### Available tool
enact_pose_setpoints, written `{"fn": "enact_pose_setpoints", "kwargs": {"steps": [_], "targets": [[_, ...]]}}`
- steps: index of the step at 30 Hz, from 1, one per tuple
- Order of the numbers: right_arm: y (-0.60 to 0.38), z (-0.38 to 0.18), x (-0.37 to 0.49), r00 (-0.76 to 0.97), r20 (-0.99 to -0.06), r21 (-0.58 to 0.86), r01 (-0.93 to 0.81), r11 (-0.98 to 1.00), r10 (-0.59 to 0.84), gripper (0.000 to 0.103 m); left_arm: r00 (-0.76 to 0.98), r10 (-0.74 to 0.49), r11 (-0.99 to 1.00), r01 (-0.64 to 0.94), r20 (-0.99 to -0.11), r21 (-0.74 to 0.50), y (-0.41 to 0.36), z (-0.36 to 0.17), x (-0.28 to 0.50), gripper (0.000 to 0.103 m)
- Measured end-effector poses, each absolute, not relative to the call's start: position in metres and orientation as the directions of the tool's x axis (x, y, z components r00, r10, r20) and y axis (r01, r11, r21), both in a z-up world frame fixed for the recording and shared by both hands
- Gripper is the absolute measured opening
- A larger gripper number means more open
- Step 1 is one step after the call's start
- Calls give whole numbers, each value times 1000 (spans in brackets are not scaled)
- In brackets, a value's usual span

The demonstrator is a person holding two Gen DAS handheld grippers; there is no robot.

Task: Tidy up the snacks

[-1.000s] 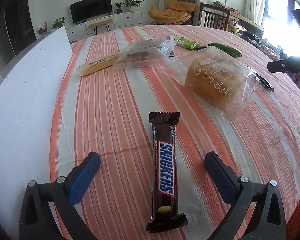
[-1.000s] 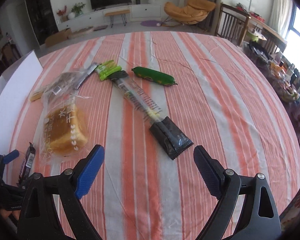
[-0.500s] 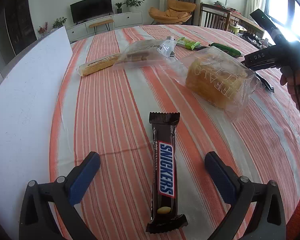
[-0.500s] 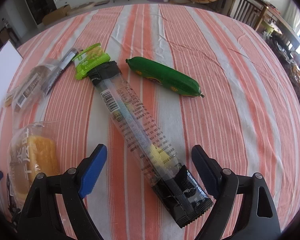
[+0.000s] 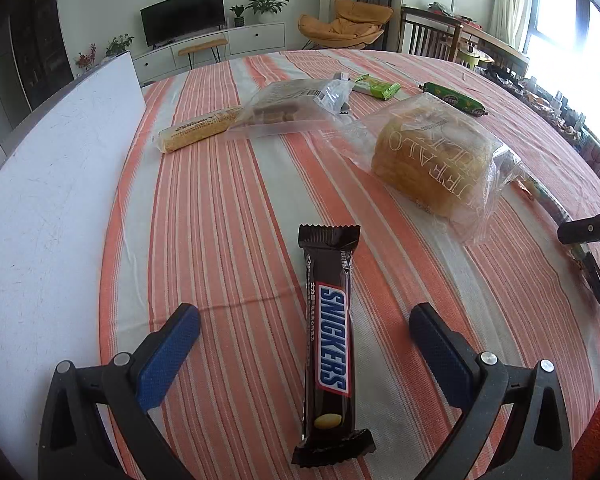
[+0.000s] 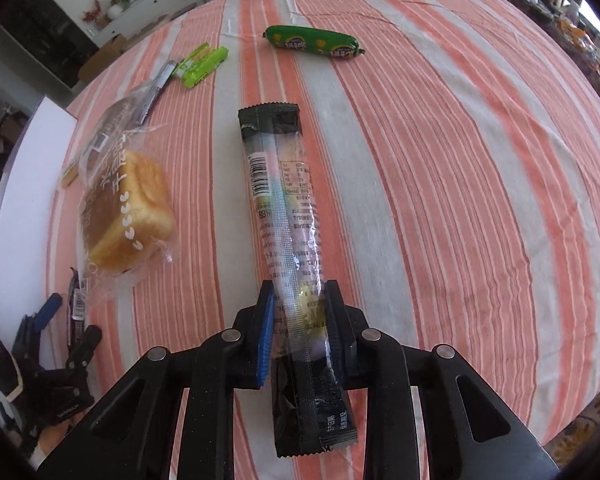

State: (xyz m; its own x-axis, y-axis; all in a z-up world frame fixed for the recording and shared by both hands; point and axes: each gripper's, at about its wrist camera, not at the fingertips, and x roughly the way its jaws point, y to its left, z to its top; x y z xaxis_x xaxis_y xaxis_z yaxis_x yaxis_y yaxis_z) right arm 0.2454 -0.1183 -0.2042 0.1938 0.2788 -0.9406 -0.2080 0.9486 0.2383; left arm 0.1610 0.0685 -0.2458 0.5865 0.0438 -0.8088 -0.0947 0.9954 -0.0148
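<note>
My right gripper (image 6: 299, 292) points steeply down at the striped tablecloth (image 6: 460, 160). Its jaws are closing, and the blue pads press both sides of a long clear packet with black ends (image 6: 284, 208), near the packet's near end. The packet lies flat, stretching away from me. In the left wrist view my left gripper (image 5: 304, 316) stands open just above the cloth. A Snickers bar (image 5: 332, 344) lies lengthwise between its fingers, untouched. One finger of the right gripper (image 5: 588, 232) shows at the right edge there.
A bagged bread loaf (image 6: 128, 216) lies left of the long packet. Farther back are a green sausage (image 6: 312, 42), a green wafer pack (image 6: 202, 66), a clear biscuit bag (image 5: 292, 108) and a yellow roll (image 5: 198, 134). A white board (image 5: 48, 184) borders the left.
The right gripper came forward and down over the long packet, rolled, and went from wide open to clamped on the packet. The left gripper and the Snickers bar stayed still.
</note>
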Motion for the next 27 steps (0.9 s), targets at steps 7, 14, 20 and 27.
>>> {"fn": "enact_pose_setpoints", "kwargs": {"steps": [7, 14, 20, 27], "targets": [[-133, -195, 207, 182, -957, 188, -209, 960, 227, 51, 459, -7, 999, -44, -888, -30, 70, -241, 172, 103], [-111, -208, 225, 227, -964, 74, -257, 964, 135, 54, 421, -27, 993, -92, -907, -72, 79, -235, 173, 92], [-99, -199, 216, 248, -965, 5, -310, 951, 86, 18, 460, -36, 996, -60, -887, -71, 69, -227, 158, 17], [-135, -158, 186, 259, -894, 314, -219, 924, 366, 17, 562, -320, 901, -67, -763, -428, 76, -201, 103, 17]]}}
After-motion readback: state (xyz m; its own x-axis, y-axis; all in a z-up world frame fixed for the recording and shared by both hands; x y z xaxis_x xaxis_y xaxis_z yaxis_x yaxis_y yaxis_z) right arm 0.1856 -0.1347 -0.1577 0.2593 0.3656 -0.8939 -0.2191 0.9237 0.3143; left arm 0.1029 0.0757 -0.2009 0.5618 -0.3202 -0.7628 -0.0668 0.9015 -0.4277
